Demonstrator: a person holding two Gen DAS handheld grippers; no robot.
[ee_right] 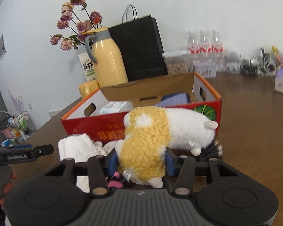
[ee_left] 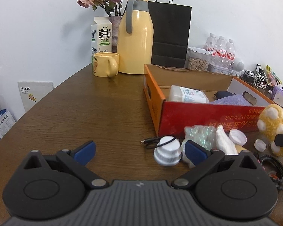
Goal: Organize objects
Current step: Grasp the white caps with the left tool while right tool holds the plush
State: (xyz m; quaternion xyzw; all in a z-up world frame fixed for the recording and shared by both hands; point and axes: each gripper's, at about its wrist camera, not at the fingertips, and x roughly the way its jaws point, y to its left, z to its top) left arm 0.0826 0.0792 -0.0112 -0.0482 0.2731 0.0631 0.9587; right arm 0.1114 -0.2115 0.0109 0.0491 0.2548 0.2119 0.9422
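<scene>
My right gripper (ee_right: 140, 163) is shut on a yellow and white plush toy (ee_right: 151, 141) and holds it just in front of the red and orange cardboard box (ee_right: 81, 126). The toy also shows at the right of the left wrist view (ee_left: 273, 126). My left gripper (ee_left: 140, 151) is open and empty over the wooden table (ee_left: 84, 113), with a white charger (ee_left: 167, 150) and its black cable beside the right finger (ee_left: 195, 151). The box (ee_left: 198, 116) holds a white bottle (ee_left: 187, 94) and a purple cloth (ee_left: 234, 99).
A crumpled plastic bag (ee_left: 200, 133), white tissue (ee_left: 224, 141) and white lids (ee_left: 237, 136) lie before the box. A yellow mug (ee_left: 105, 64), thermos (ee_left: 134, 37), milk carton (ee_left: 101, 33), black bag (ee_left: 169, 33) and water bottles (ee_left: 220, 49) stand at the back.
</scene>
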